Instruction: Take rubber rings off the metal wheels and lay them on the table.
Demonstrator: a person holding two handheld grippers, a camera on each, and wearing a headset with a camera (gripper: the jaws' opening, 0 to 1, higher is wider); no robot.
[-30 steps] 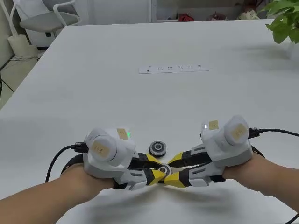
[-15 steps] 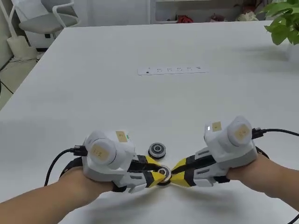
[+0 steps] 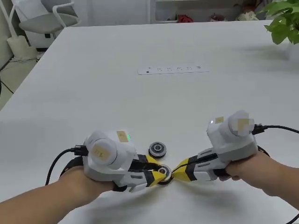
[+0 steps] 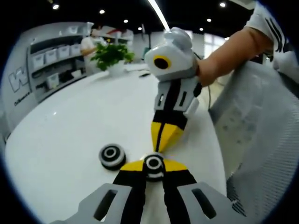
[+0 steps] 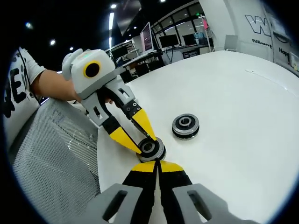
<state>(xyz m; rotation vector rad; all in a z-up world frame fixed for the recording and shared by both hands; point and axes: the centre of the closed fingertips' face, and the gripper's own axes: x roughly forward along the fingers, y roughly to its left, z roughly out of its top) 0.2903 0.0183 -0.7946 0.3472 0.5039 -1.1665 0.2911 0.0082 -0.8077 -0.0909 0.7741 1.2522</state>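
The left claw [image 3: 156, 175] is clamped on a metal wheel [image 4: 153, 163], jaws gripping it from either side just above the bench [image 3: 140, 102]. The right claw [image 5: 158, 164] meets it tip to tip, jaws pressed together, with its tips at the black rubber ring [image 5: 160, 155] on the wheel's edge; whether they pinch the ring I cannot tell. A second wheel [image 3: 157, 149] lies flat on the bench just beyond, ring still on. Far back lies a white power strip [image 3: 173, 70].
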